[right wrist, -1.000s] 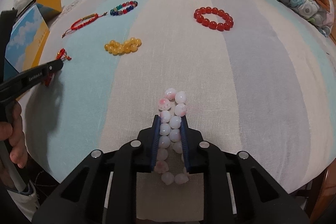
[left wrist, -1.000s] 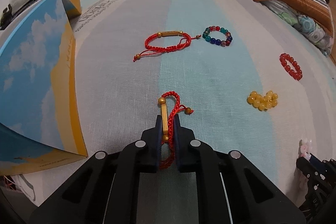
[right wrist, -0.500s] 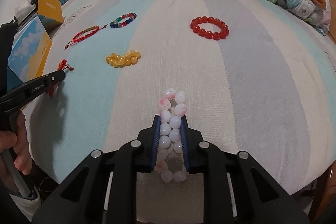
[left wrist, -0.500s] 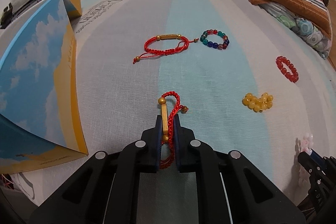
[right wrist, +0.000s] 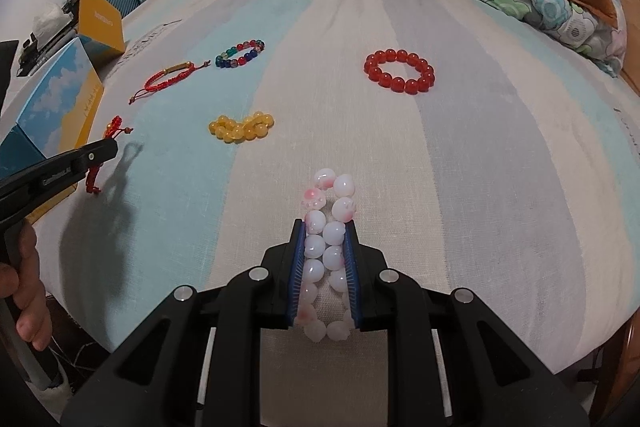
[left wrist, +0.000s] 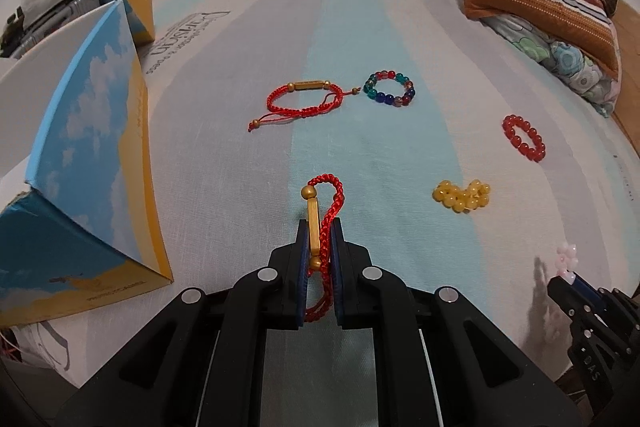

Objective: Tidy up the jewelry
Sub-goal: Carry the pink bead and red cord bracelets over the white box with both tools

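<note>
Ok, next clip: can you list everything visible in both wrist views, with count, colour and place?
red cord bracelet: 1, red with gold bar, in left gripper
white-pink bead bracelet: 1, in right gripper
second red cord bracelet: 1, red and gold, on bedsheet, far centre
multicolour bead bracelet: 1, beside it
red bead bracelet: 1, right side
yellow bead bracelet: 1, bunched, centre
boxes: 2, blue-yellow, left edge
folded blankets: pile, striped, far right
bedsheet: 1, striped pale blue, grey
left gripper: black, shut
right gripper: black, shut
hand: 1, left edge
</note>
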A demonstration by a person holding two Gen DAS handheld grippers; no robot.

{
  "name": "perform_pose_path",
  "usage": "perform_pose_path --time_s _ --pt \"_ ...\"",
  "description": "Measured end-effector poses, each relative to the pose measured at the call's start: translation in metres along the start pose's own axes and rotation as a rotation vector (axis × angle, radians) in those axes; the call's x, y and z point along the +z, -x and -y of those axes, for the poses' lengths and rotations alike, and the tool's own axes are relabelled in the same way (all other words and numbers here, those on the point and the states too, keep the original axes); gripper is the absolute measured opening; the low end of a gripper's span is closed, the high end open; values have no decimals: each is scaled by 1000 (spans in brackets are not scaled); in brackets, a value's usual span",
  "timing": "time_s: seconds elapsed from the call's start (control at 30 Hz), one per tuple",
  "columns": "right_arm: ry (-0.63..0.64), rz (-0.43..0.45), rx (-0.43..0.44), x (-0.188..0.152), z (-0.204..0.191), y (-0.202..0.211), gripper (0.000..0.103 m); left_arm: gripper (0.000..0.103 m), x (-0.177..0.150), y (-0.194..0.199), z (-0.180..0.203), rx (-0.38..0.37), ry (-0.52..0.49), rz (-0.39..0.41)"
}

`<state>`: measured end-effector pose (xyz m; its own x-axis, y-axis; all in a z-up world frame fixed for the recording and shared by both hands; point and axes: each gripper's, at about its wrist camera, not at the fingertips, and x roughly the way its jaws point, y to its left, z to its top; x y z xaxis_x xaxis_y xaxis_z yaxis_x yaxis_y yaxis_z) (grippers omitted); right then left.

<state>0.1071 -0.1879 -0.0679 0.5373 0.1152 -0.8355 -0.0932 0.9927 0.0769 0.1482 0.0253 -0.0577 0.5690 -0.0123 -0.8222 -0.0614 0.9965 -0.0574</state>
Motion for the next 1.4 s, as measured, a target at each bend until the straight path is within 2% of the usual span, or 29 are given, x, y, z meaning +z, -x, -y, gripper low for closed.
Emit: perform_pose_path --time_s 0.23,0.6,1.4 --pt "-31 1 1 4 6 2 18 9 7 16 3 -15 8 9" --pt "-61 50 -27 17 10 23 18 9 3 31 11 -50 -3 0" --pt "-44 126 -60 61 -8 48 18 9 32 67 10 -38 -27 56"
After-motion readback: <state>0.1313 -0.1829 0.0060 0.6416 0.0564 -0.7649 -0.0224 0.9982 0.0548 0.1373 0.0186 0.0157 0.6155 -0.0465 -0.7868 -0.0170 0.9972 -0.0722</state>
